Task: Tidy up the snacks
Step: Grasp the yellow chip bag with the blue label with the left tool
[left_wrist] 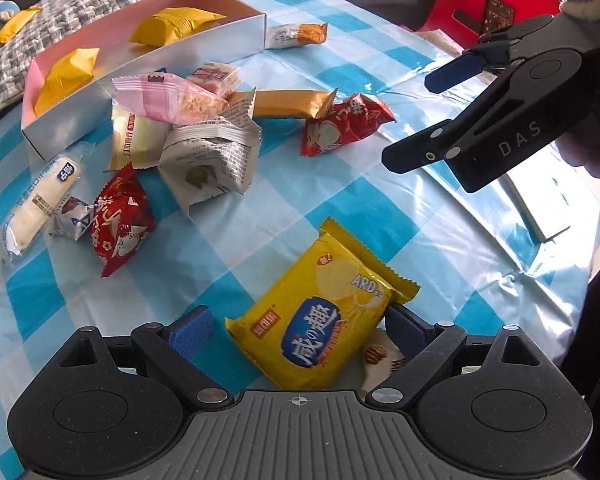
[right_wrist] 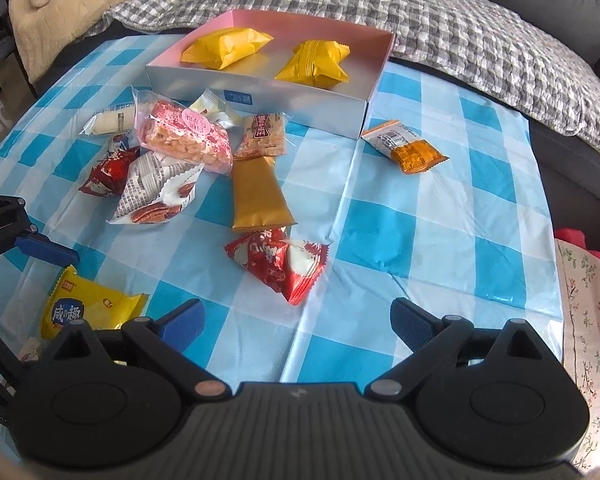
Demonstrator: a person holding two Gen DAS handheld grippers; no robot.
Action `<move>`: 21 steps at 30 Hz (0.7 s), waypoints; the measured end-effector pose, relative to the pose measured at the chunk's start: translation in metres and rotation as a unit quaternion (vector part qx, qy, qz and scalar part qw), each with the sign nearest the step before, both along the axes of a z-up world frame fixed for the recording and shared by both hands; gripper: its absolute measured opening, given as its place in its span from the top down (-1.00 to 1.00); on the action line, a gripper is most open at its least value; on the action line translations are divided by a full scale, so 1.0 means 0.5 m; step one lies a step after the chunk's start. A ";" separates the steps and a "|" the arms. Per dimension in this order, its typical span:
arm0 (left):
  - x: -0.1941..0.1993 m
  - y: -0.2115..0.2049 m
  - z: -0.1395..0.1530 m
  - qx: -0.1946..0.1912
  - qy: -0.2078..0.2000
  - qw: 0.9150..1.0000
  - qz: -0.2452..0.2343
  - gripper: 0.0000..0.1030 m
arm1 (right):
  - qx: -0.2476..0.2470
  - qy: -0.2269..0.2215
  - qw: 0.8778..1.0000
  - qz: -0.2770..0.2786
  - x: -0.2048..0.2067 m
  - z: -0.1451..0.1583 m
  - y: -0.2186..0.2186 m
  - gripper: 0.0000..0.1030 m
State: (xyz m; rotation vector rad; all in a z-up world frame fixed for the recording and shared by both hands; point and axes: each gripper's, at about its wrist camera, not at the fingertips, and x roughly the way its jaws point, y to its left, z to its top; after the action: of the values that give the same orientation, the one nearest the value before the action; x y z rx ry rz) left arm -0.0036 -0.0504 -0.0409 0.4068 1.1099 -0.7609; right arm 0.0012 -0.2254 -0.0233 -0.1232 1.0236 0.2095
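Yellow chip packet (left_wrist: 316,328) lies nearest the left wrist camera, slanted on the checked tablecloth (left_wrist: 440,240) close to the near edge of the table, with the left gripper (left_wrist: 298,328) spread wide around it: one blue pad sits well clear on the packet's left, the other just beside or touching its right edge, which one I cannot tell. Nothing is gripped yet; the wide stance looks meant to take the packet across its short side, and a smaller wrapper with a nut picture (left_wrist: 380,360) partly tucked under it could get dragged along. The right gripper (right_wrist: 296,320) also stands wide and holds nothing, hanging over a bare patch of cloth just short of a red snack pouch (right_wrist: 280,264), probably its next pick. Toward the far edge stands the shallow pink-lined box (right_wrist: 260,96), already holding two orange-yellow packets (right_wrist: 224,48), side by side with room left, so it appears to be where the snacks are being gathered. Between box and grippers the loose pile remains: a pink rice-crisp bar (right_wrist: 184,136), a gold pouch (right_wrist: 260,196), a white printed packet (right_wrist: 156,188), another red pouch (right_wrist: 108,172), and an orange-and-white packet (right_wrist: 404,146) alone near the box's right corner. Most of the sorting seems still ahead.
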 end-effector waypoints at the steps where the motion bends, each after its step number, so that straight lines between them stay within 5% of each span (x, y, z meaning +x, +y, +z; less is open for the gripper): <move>1: 0.004 0.001 -0.001 0.001 0.000 1.000 0.005 -0.82 | -0.002 0.002 1.000 0.000 0.002 -0.002 0.000 -0.92; 6: 0.023 0.011 -0.005 0.023 -0.021 0.999 0.038 -0.70 | -0.006 0.008 1.000 -0.004 0.013 -0.012 -0.004 -0.92; 21: 0.050 0.035 0.007 0.000 -0.012 0.995 0.099 -0.02 | -0.005 0.001 1.000 -0.005 0.047 -0.029 -0.003 -0.73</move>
State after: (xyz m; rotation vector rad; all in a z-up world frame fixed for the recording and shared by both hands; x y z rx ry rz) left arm 0.0214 -0.0330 -0.0374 0.3002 1.1105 -0.5799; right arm 0.0247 -0.2271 -0.0379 -0.1261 1.0262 0.1954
